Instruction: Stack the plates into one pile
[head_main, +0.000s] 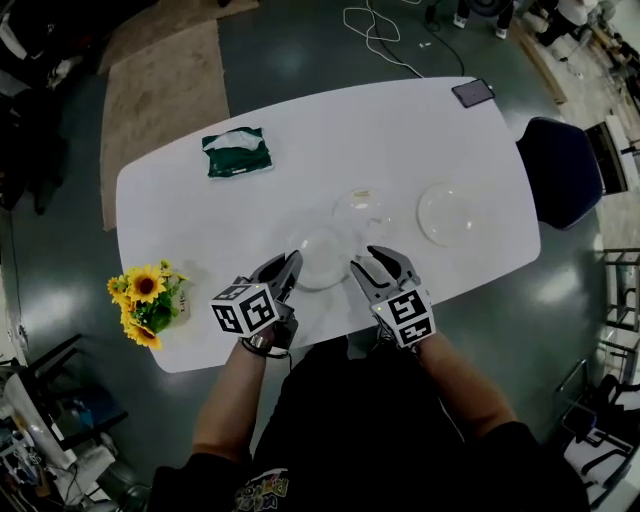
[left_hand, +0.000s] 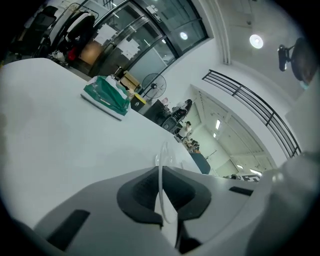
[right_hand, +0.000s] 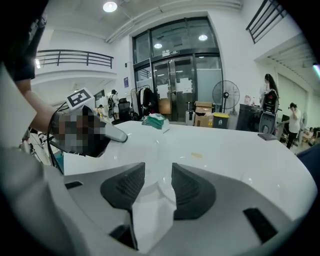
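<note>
Room: large hall with glazed doors and a dark floor, white oval tabletop in the middle
Plates: three clear ones on the tabletop, none stacked yet
Nearest plate: at the front edge between both tongs, touching or just overlapping the middle plate behind it; cannot tell which
Right-hand plate: apart from the other two, further right
Left tongs: clenched on the left rim of the nearest plate, thin clear edge pinched between the pads, probably for lifting
Right tongs: released, pads apart with the opposite rim between them but not pressed, likely lined up for a two-sided hold on a smooth, thin plate
Step in hand: judged as picking up the nearest plate for setting onto the middle plate
Clutter: green tissue pack, sunflowers at the left front edge, phone at the far corner, all well apart from the plates, so no obstacle
Risk: one-sided pinch on a slick rim, likely to tilt or slip without the second grip
</note>
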